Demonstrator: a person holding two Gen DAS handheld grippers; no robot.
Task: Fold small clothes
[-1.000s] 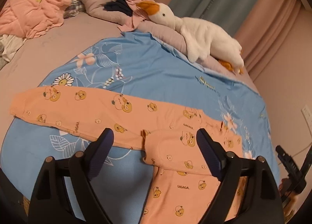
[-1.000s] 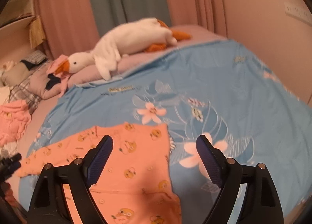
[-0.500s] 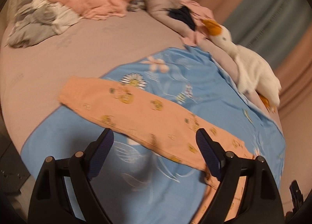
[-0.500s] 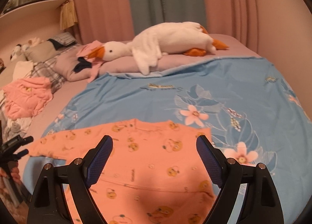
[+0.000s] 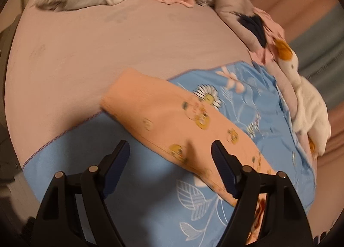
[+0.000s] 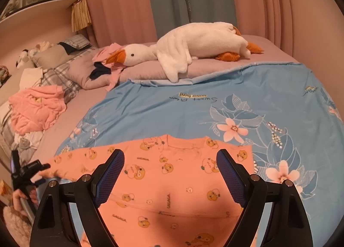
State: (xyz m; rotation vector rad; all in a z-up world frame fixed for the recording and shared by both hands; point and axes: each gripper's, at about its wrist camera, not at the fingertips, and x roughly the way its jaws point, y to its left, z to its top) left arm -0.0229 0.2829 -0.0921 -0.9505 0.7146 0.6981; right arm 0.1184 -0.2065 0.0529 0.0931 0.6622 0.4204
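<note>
Your left gripper [image 5: 169, 153] hangs just above the outstretched sleeve [image 5: 172, 118], jaws apart and empty, apparently lined up to take the cuff for a fold inward. Your right gripper [image 6: 169, 167] hovers over the chest of the orange shirt [image 6: 172, 182], jaws likewise apart, holding nothing. The shirt lies flat on the blue floral sheet [image 6: 172, 107], giving a smooth folding surface. Beyond it, a plush goose [image 6: 193, 42] rests on the pillow, and a pink clothes pile [image 6: 36, 107] lies well apart.

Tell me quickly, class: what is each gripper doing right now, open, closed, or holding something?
Left gripper: open, empty, over the orange top's sleeve.
Right gripper: open, empty, above the orange top.
</note>
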